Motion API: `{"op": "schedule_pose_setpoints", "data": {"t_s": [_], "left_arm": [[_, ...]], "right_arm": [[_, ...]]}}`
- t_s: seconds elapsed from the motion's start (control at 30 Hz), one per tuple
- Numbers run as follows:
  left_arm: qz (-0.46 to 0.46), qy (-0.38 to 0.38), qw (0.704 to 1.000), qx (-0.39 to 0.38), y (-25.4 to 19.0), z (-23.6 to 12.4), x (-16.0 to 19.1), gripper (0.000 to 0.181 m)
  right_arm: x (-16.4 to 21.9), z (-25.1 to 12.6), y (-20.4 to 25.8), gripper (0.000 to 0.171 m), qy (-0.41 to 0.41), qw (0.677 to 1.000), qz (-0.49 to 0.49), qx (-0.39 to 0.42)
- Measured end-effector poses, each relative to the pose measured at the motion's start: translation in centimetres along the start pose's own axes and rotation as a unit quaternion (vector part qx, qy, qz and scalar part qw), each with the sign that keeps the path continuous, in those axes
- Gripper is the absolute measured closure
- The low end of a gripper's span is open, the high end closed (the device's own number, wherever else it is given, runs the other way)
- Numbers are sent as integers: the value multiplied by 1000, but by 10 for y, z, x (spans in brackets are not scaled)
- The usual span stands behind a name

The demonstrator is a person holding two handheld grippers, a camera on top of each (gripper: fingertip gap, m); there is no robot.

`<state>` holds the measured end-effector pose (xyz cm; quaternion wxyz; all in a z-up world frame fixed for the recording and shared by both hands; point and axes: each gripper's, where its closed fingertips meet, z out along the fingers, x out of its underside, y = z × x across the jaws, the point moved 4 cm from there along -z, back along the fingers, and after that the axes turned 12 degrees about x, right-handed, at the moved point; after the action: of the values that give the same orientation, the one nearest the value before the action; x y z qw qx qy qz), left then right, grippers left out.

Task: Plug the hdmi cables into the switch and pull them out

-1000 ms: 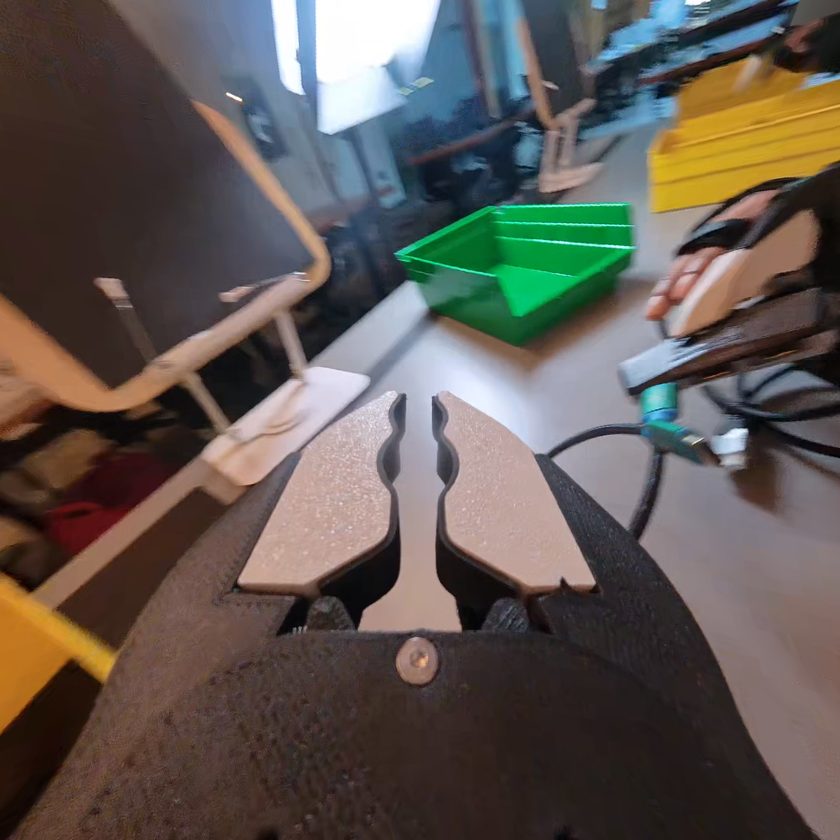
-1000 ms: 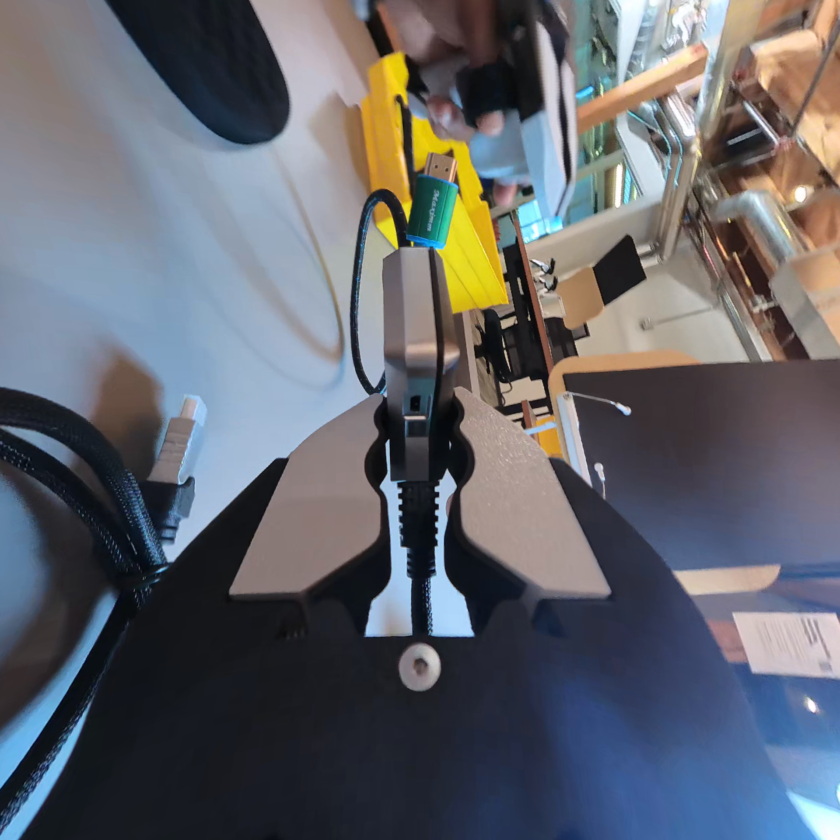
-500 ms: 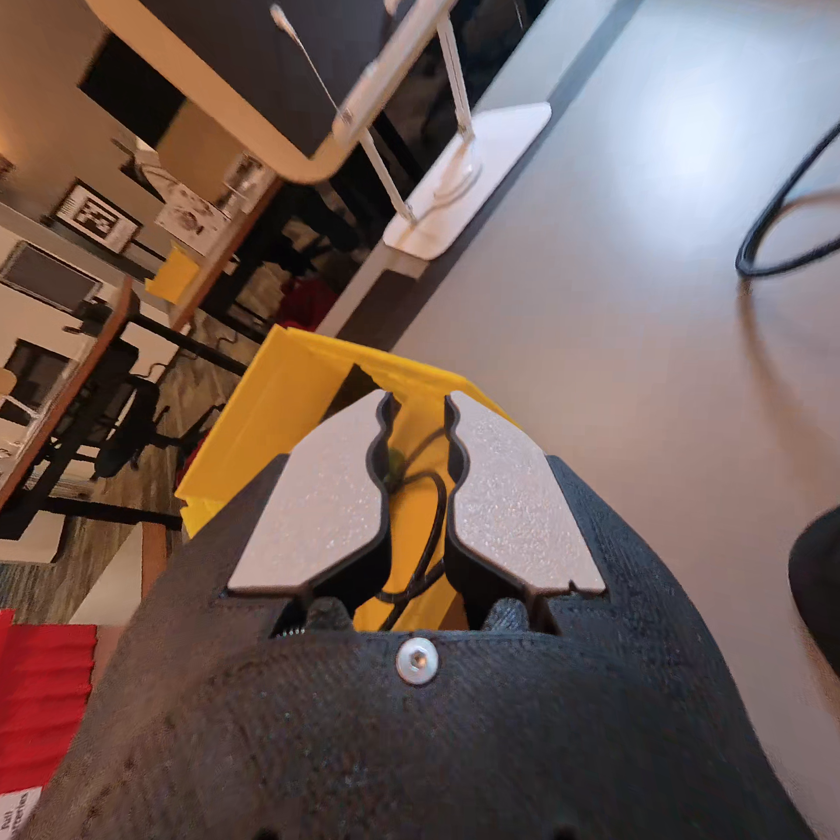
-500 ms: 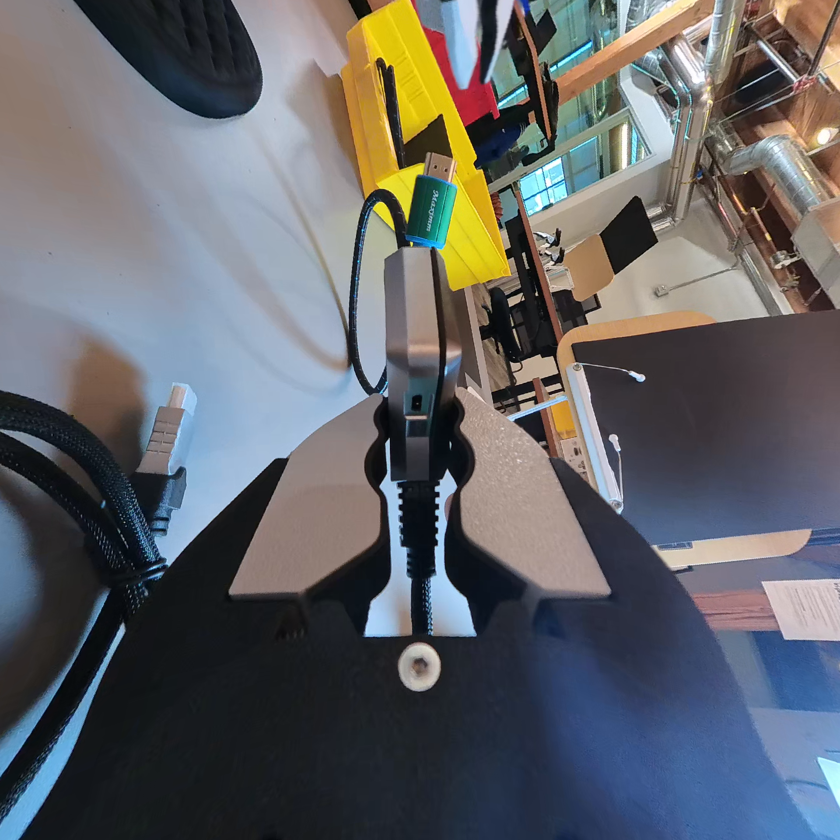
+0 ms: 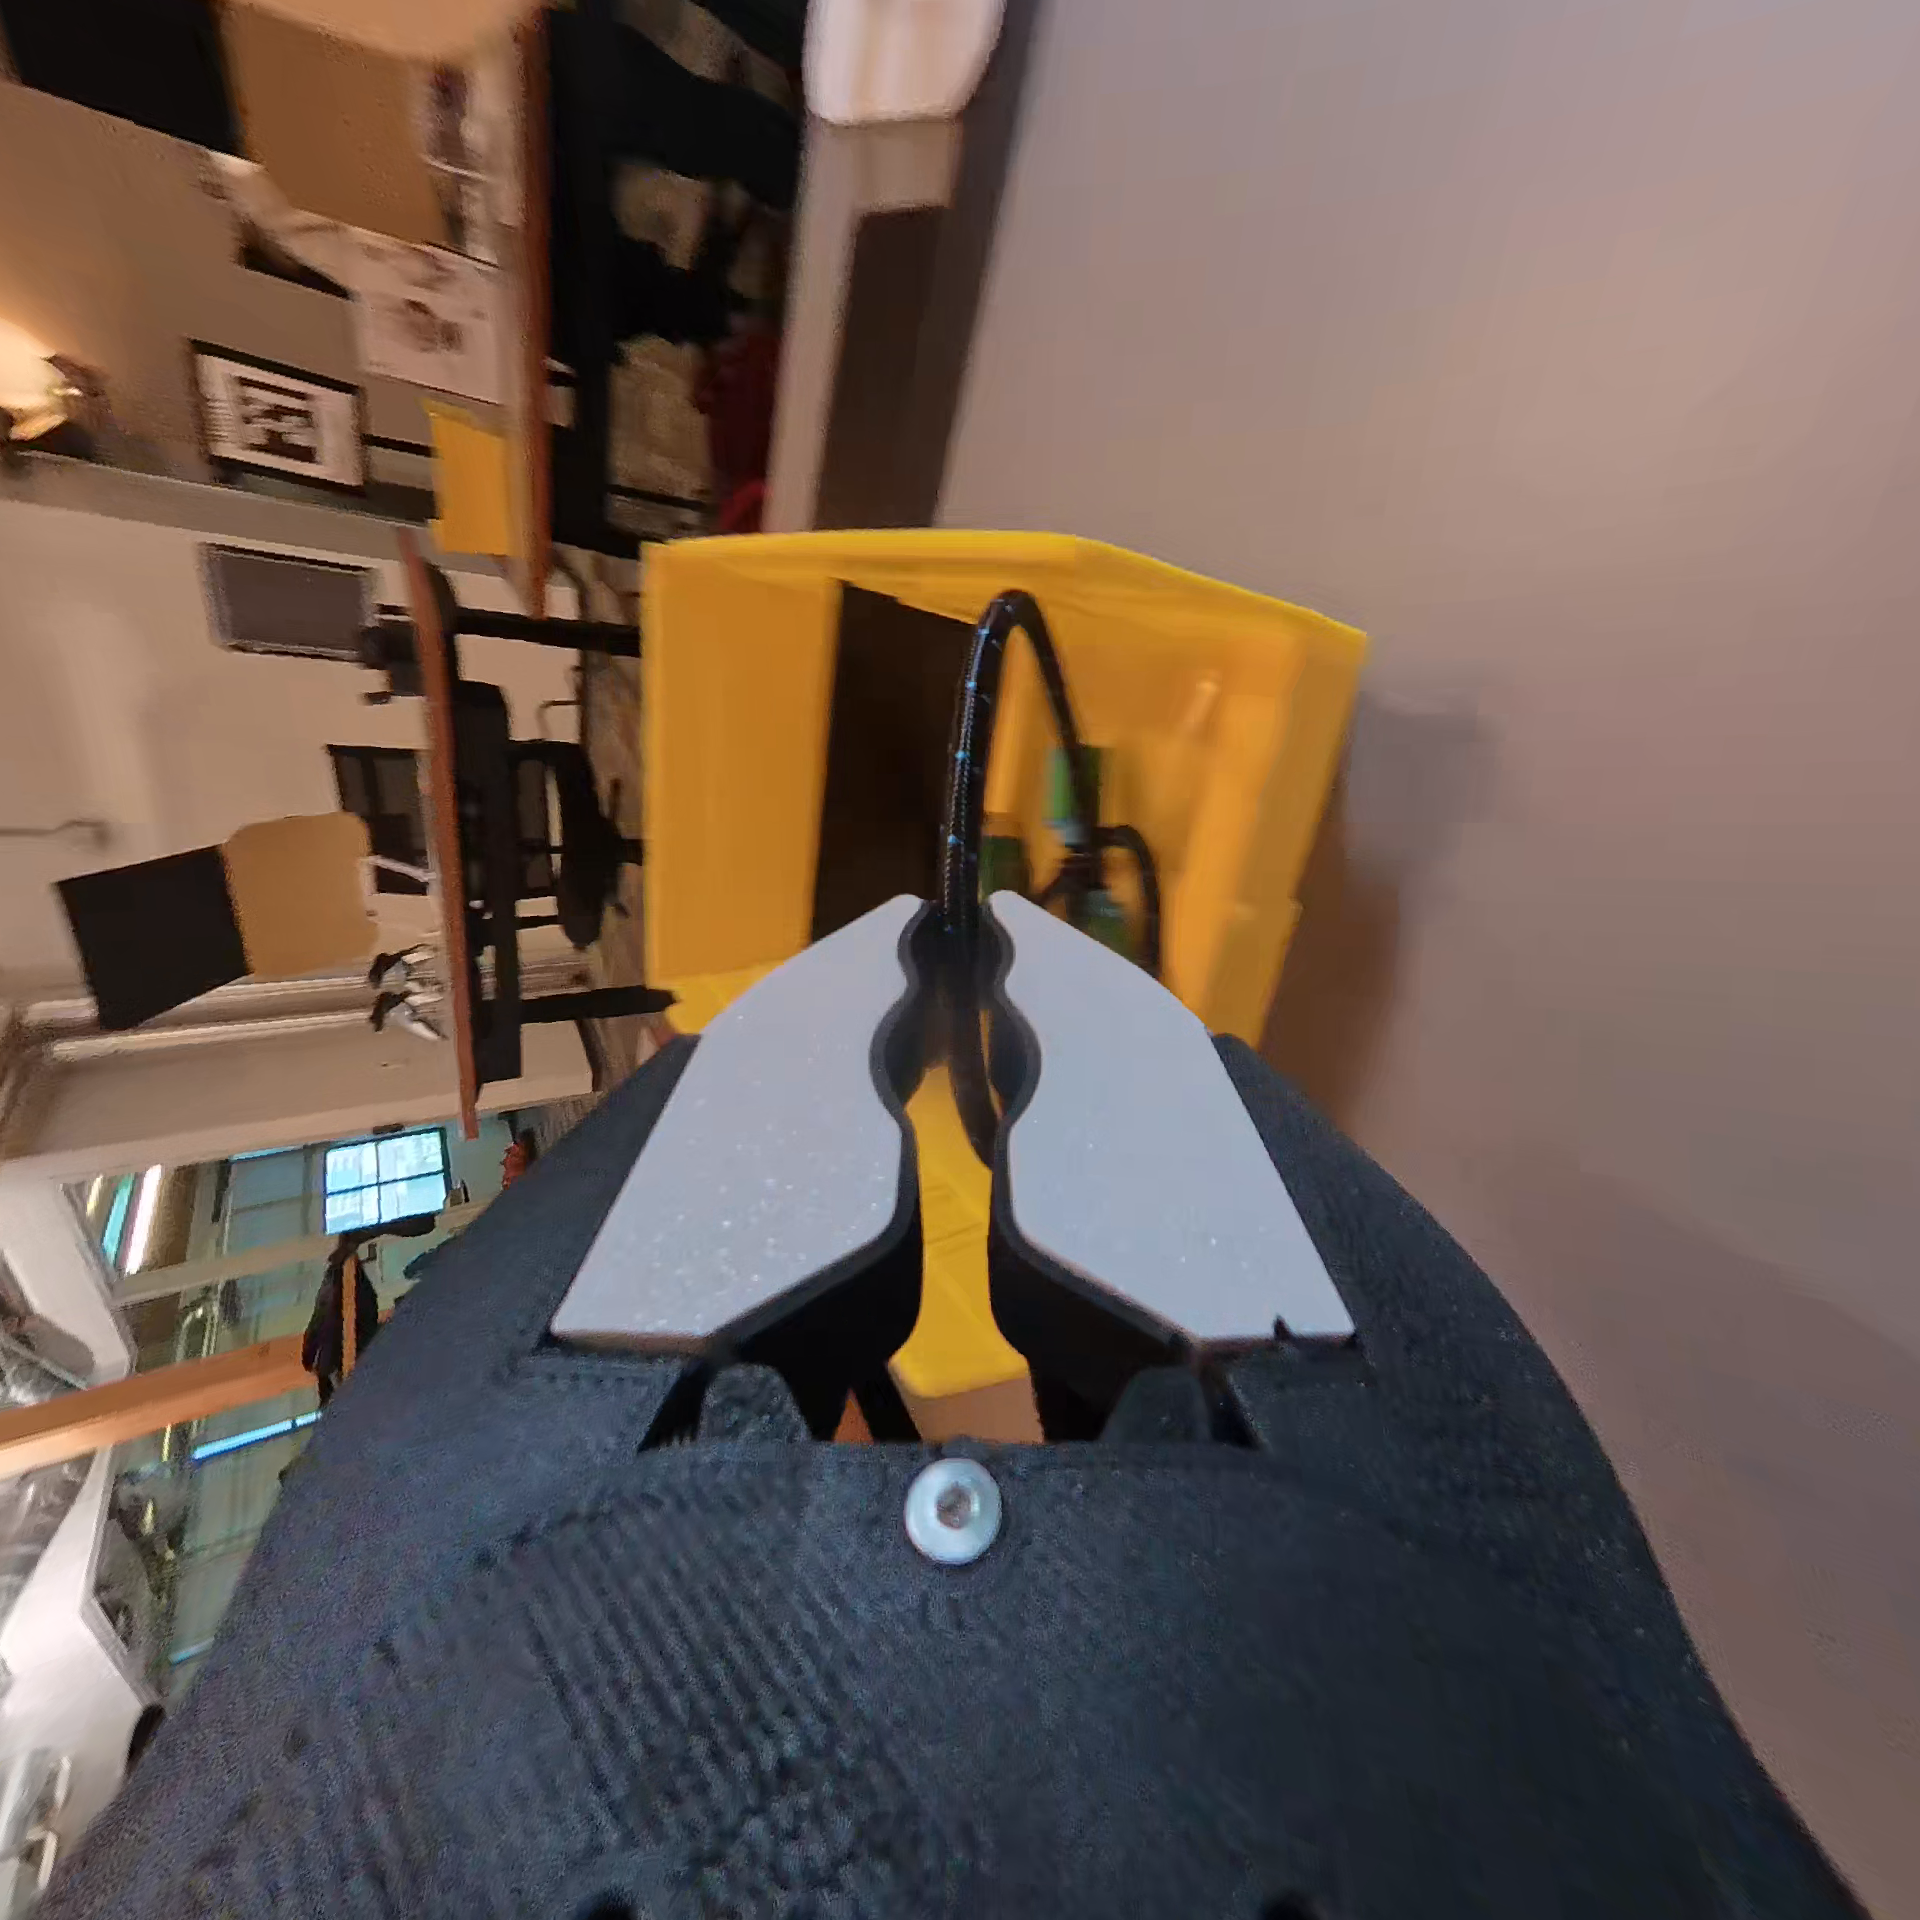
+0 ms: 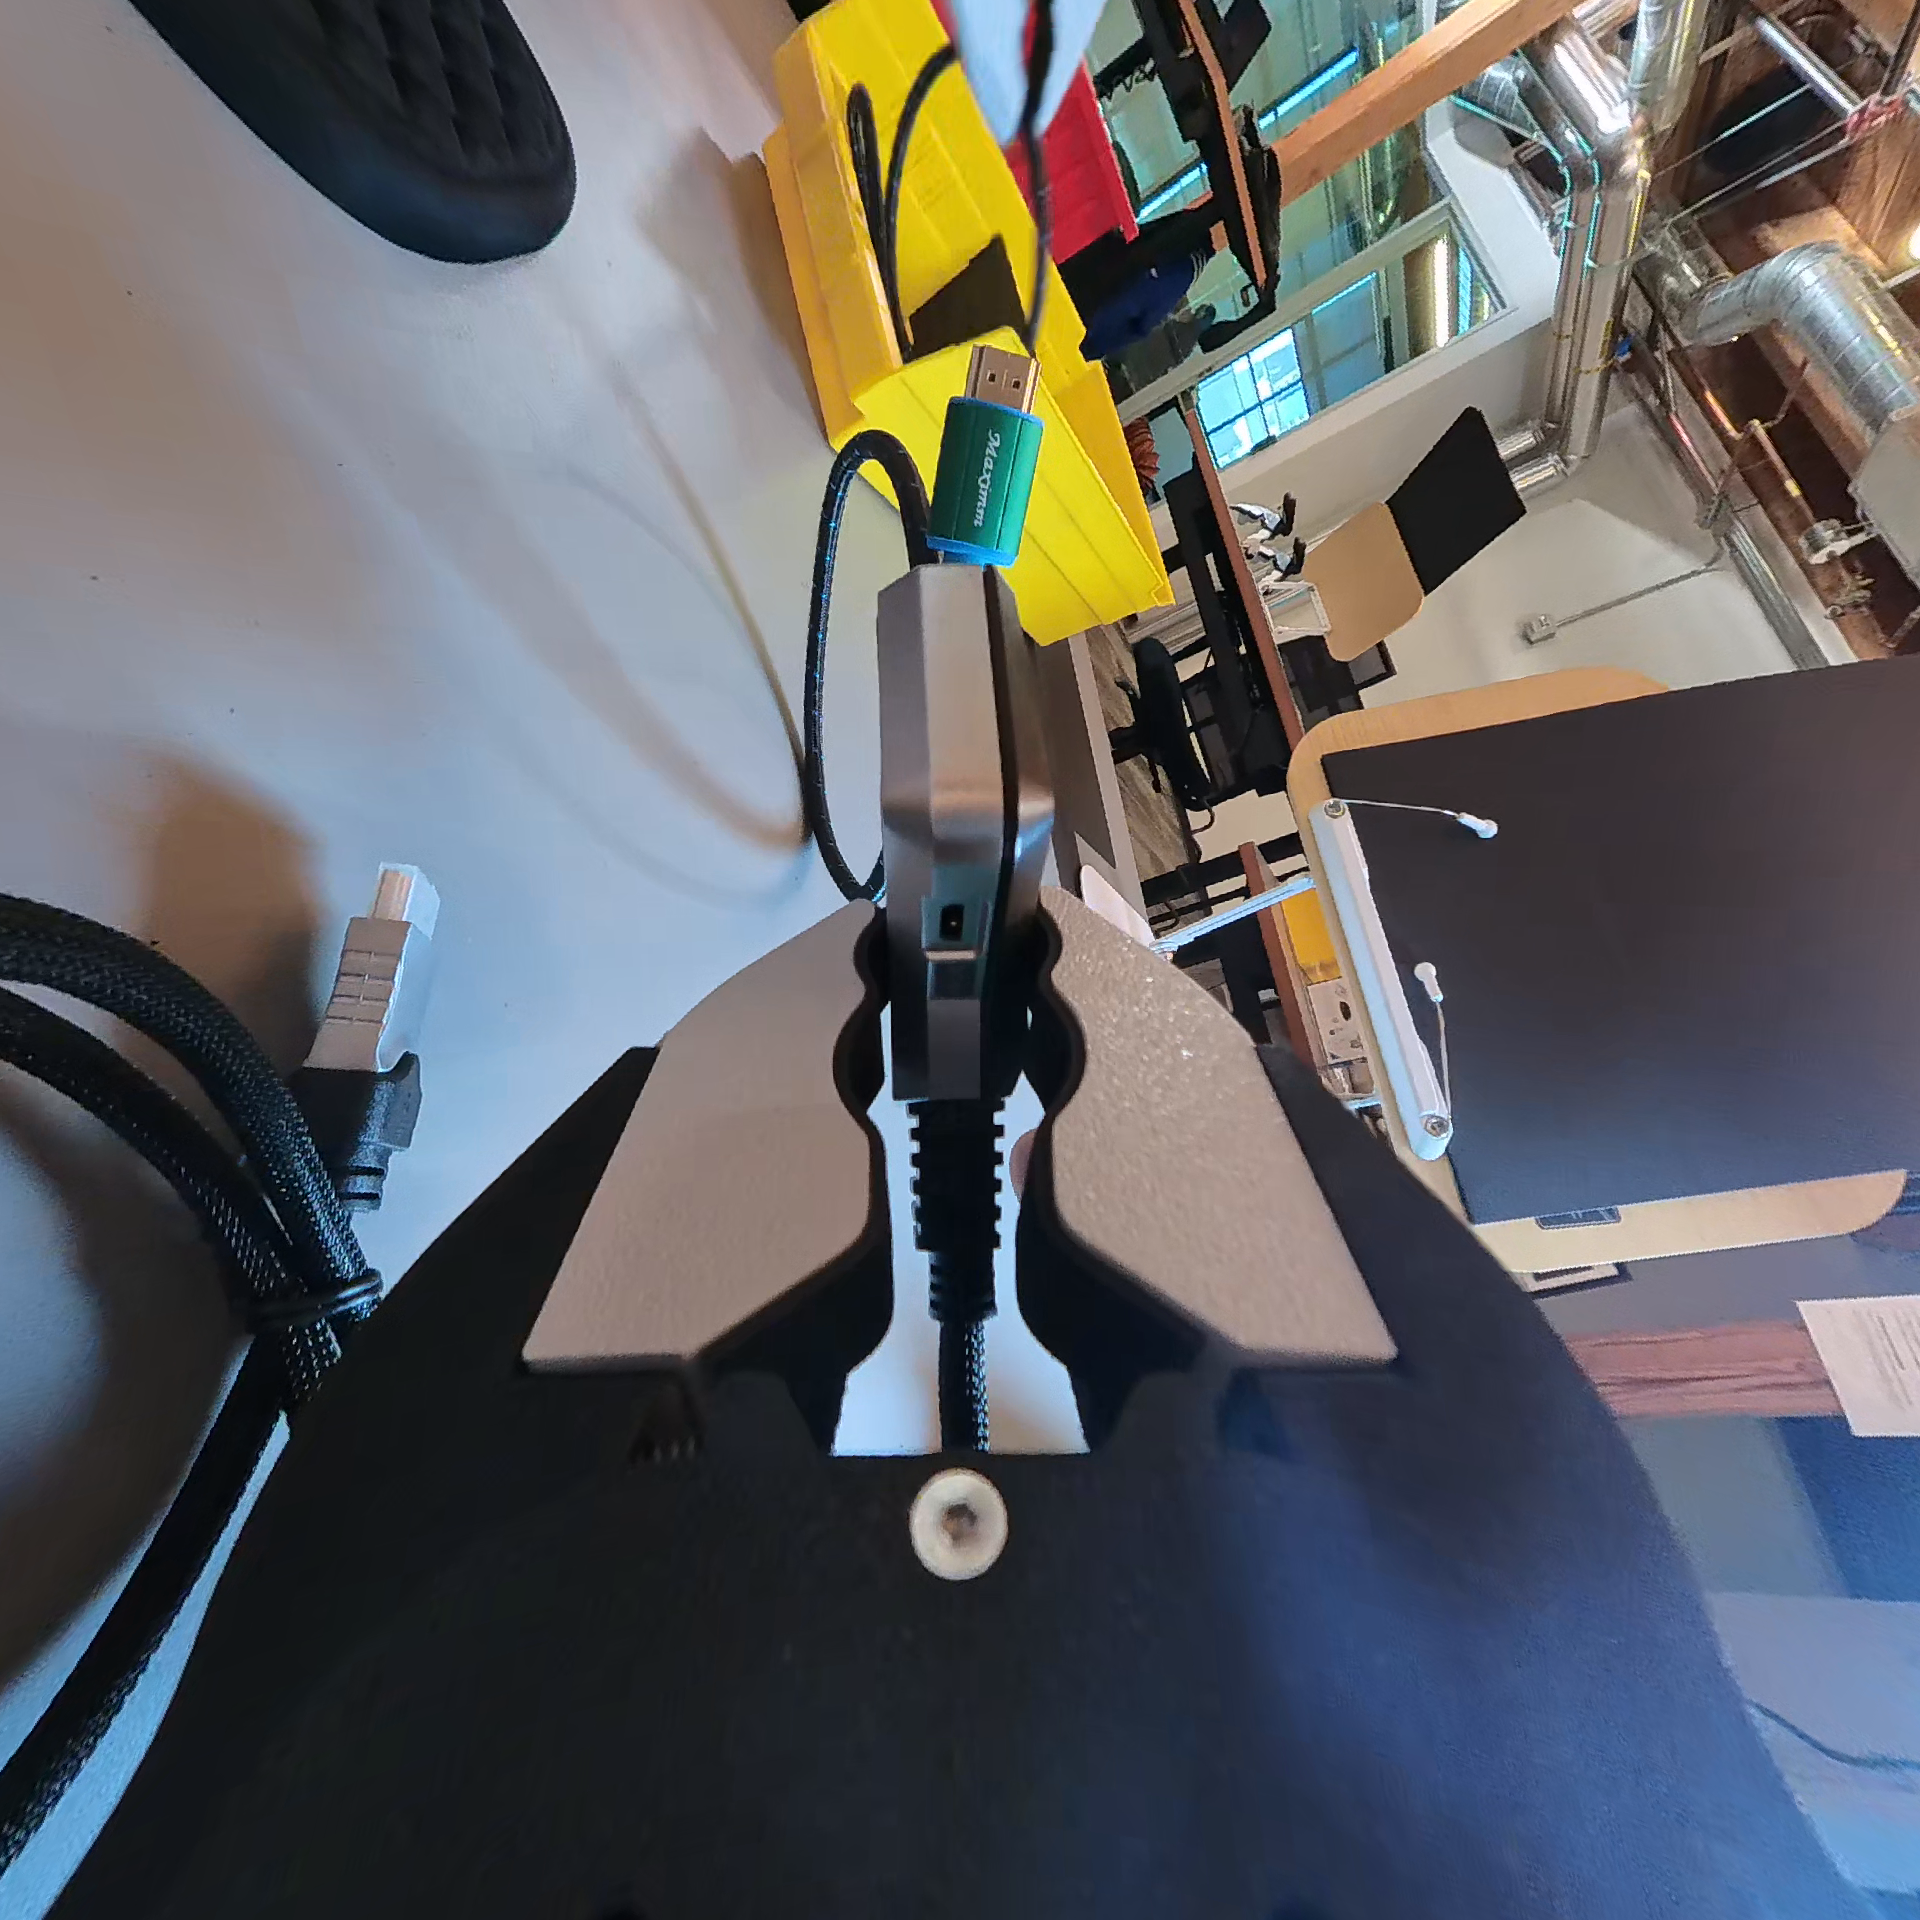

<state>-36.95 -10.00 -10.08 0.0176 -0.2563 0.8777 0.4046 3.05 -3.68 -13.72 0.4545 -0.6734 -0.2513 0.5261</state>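
Observation:
In the left wrist view my left gripper (image 5: 956,920) is shut on a thin black braided HDMI cable (image 5: 971,727) that arches up out of a yellow bin (image 5: 1226,644). Green connectors (image 5: 1070,821) lie blurred inside the bin. In the right wrist view my right gripper (image 6: 956,935) is shut on the grey switch (image 6: 951,769), held on edge above the table. A green HDMI connector (image 6: 982,478) shows just past the switch with its gold plug bare and pointing away. Its cable (image 6: 826,665) loops beside the switch. The left gripper (image 6: 1013,57) shows far off over the bin.
A silver HDMI plug (image 6: 374,987) on a thick black braided cable (image 6: 208,1122) lies on the grey table (image 6: 416,520) at the left. A black textured pad (image 6: 395,125) lies at the far left. Stacked yellow bins (image 6: 935,260) stand at the table's far edge. Desks and chairs lie beyond. Across from one pair of fingers to the other is roughly 40 centimetres.
My left gripper has swung from the table's middle to the yellow bin and closed on the black cable. The right gripper has kept hold of the switch, hardly moving.

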Motion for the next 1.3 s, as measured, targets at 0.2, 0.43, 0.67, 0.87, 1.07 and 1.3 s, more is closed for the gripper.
{"op": "schedule_pose_setpoints", "data": {"t_s": [0.2,0.43,0.67,0.87,1.07,1.3], "left_arm": [[-108,-179,974,-93,56,-73,-30,173],[-232,-383,891,79,21,-109,-109,174],[-315,-342,842,274,-64,-19,-153,173],[-317,-265,871,267,-77,40,-148,164],[-277,-282,864,313,-98,23,-184,147],[-189,-150,870,429,-184,45,-224,123]], "right_arm": [[-1,-1,-3,148,4,1000,11,2],[4,-3,-18,148,12,999,27,29],[26,-15,-39,148,40,995,46,76],[35,-16,-37,148,51,995,40,73],[39,-16,-37,148,56,995,42,71],[44,-20,-37,148,67,995,-6,78]]}}
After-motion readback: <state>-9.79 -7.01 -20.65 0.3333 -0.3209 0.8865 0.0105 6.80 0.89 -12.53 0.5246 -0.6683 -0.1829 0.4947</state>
